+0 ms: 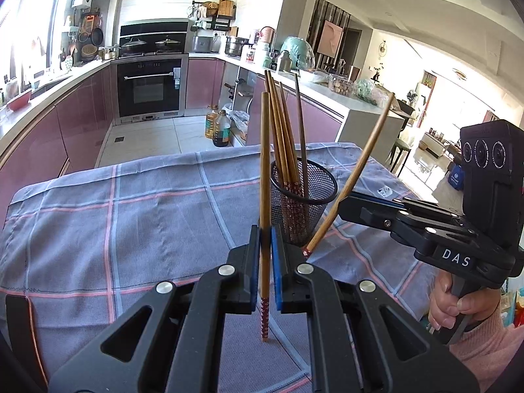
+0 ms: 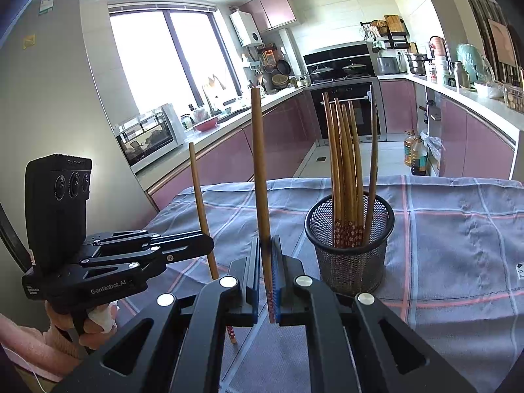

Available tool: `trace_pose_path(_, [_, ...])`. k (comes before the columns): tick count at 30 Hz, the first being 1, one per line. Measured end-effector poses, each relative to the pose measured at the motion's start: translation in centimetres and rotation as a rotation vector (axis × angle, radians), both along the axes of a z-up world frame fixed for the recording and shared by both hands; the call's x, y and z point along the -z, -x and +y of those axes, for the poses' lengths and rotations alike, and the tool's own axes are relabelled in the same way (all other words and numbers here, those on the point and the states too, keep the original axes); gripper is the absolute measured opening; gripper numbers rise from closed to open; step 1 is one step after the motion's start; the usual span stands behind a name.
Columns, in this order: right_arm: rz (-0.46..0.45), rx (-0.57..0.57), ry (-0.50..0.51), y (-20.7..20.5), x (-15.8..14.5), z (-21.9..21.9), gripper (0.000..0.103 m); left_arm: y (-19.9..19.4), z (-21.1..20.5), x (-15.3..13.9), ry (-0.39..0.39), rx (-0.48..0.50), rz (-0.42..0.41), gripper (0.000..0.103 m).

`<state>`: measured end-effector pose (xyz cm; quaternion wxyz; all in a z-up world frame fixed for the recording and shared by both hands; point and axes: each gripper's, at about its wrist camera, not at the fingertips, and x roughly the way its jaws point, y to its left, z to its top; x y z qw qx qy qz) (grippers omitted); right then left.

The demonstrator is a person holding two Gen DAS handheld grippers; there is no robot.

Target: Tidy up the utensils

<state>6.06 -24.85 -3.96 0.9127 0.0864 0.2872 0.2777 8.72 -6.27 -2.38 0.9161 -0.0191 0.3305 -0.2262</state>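
Here, two grippers, each clenched on one chopstick: left gripper [image 1: 265, 262], right gripper [image 2: 267, 281]. Six or so chopsticks [image 2: 344, 163] upright in one mesh cup [image 2: 350, 245] (centre of checked tablecloth [image 1: 131, 213]); kitchen beyond.

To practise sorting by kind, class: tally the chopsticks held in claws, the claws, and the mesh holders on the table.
Held chopsticks: 2, the left chopstick and the right chopstick
Claws: 2, the left claw and the right claw
Mesh holder: 1
Total: 5
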Motion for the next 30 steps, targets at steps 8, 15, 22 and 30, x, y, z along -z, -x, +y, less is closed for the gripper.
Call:
trace_pose_path(8, [-0.011, 0.005, -0.002, -0.1, -0.6, -0.6, 0.005, -0.3, -0.4, -0.5, -0.005, 0.005, -0.012, 0.008])
trace_pose_path(15, [-0.012, 0.006, -0.004, -0.4, -0.8, -0.8, 0.005, -0.7, -0.6, -0.8, -0.007, 0.007, -0.018, 0.008])
trace_pose_path(22, [-0.018, 0.002, -0.008, -0.7, -1.2, -1.0, 0.005, -0.8, -0.7, -1.1, -0.007, 0.006, -0.025, 0.008])
trace_pose_path(30, [-0.026, 0.003, -0.013, -0.7, -1.5, -1.4, 0.005, -0.9, -0.8, -1.8, -0.006, 0.016, -0.040, 0.008])
